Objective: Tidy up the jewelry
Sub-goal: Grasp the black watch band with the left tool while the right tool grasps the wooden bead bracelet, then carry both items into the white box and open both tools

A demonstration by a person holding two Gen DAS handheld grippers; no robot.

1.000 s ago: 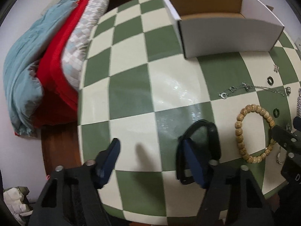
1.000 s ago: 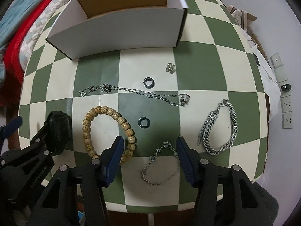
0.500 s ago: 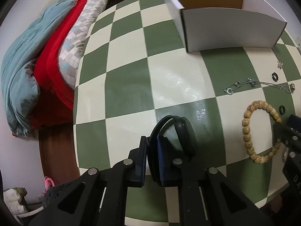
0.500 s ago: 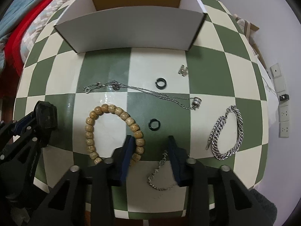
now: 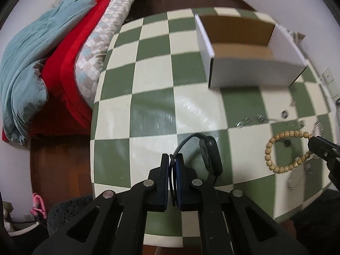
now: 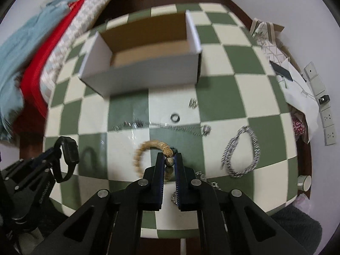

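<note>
Bead bracelet [image 6: 148, 148]: pinched in right tongs [image 6: 169, 161], lifting off desk [image 5: 153, 110]. Black band [image 5: 209, 153]: clamped in left tongs [image 5: 172, 167]. Box [image 6: 148, 72]: straight ahead of both; right tongs nearer. 1 heavy chain [image 6: 242, 150] remains.

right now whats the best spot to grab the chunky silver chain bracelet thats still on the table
Take the chunky silver chain bracelet from straight above, pinching one long side strand across its width. It lies flat on the table in an open elongated loop, apart from other pieces, so a finger fits inside the loop.
</note>
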